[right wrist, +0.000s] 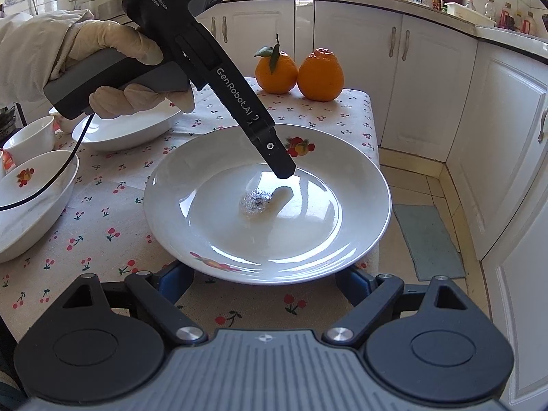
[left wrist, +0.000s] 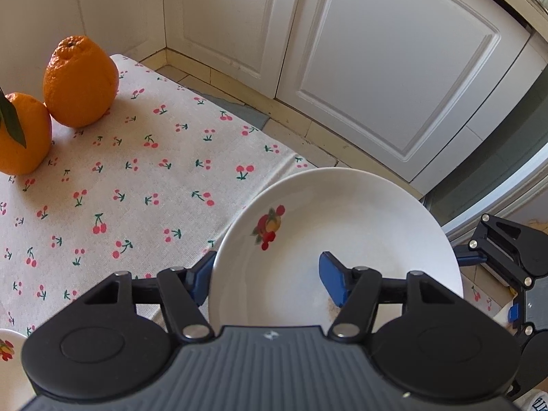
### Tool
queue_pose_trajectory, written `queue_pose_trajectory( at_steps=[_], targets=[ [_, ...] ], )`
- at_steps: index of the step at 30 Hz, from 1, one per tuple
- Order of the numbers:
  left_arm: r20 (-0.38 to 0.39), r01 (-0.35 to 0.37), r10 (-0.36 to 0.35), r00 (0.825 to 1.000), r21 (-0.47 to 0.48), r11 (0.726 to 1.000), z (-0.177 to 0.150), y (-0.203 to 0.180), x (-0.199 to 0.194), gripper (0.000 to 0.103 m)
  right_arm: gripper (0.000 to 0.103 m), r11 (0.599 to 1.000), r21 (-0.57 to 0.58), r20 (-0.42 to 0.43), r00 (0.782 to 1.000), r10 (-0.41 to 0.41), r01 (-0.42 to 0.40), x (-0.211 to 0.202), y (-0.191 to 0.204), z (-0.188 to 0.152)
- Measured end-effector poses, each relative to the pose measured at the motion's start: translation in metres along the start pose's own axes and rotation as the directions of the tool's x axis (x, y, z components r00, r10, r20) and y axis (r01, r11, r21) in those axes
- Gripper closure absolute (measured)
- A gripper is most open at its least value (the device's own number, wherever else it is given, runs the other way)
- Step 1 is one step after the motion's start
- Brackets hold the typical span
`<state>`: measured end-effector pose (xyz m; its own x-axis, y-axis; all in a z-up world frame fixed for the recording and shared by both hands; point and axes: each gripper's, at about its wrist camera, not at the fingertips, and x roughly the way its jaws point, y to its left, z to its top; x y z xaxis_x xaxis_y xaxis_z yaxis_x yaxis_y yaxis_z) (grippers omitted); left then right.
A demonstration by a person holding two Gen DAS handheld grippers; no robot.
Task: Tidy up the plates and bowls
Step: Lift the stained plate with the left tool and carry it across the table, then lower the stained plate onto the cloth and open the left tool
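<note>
The left wrist view shows the white plate low and right of centre in the frame, its far edge hanging past the desk, which is covered in a cherry-print cloth. The left gripper pinches the plate's near rim: one blue finger lies outside under the rim, the other rests inside on the plate's surface. At the right edge of that frame part of the right gripper shows. Two oranges sit at upper left.

Only the right wrist view shows the gloved left hand on the gripper's handle at upper left, and the other dishes: a white serving dish, a small white bowl and a fruit-printed plate at the left of the frame. There the right gripper has its fingers spread wide, one at either side of the near rim and below it; I cannot tell whether they touch the plate.
</note>
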<state>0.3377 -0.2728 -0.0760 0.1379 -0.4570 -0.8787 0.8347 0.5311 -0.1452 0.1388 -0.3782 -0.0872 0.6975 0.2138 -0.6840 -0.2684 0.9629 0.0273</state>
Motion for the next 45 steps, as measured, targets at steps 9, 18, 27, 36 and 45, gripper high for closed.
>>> queue_pose_trajectory(
  at_steps=[9, 18, 27, 36, 45],
  targets=[
    [0.010, -0.005, 0.005, 1.000, -0.010, 1.000, 0.004, 0.004, 0.002, 0.041, 0.010, 1.000, 0.001, 0.007, 1.000, -0.007, 0.007, 0.004, -0.002, 0.004],
    [0.015, -0.013, 0.013, 1.000, -0.004, 1.000, 0.005, 0.002, 0.002, 0.041, 0.010, 1.000, 0.010, 0.010, 1.000, -0.014, 0.014, 0.005, -0.002, 0.004],
    [0.076, -0.062, 0.061, 0.995, 0.015, 0.998, 0.000, -0.009, -0.025, 0.022, 0.000, 0.999, 0.030, 0.028, 0.999, -0.023, 0.022, -0.008, 0.001, 0.006],
    [0.152, -0.145, 0.142, 0.978, 0.006, 0.989, -0.034, -0.034, -0.088, 0.022, 0.000, 0.997, 0.066, 0.059, 0.997, -0.052, 0.048, -0.046, 0.027, 0.001],
    [0.224, -0.259, 0.260, 0.939, -0.036, 0.965, -0.109, -0.067, -0.147, 0.020, 0.000, 1.000, 0.009, 0.106, 0.994, -0.009, 0.008, -0.076, 0.075, -0.014]
  ],
)
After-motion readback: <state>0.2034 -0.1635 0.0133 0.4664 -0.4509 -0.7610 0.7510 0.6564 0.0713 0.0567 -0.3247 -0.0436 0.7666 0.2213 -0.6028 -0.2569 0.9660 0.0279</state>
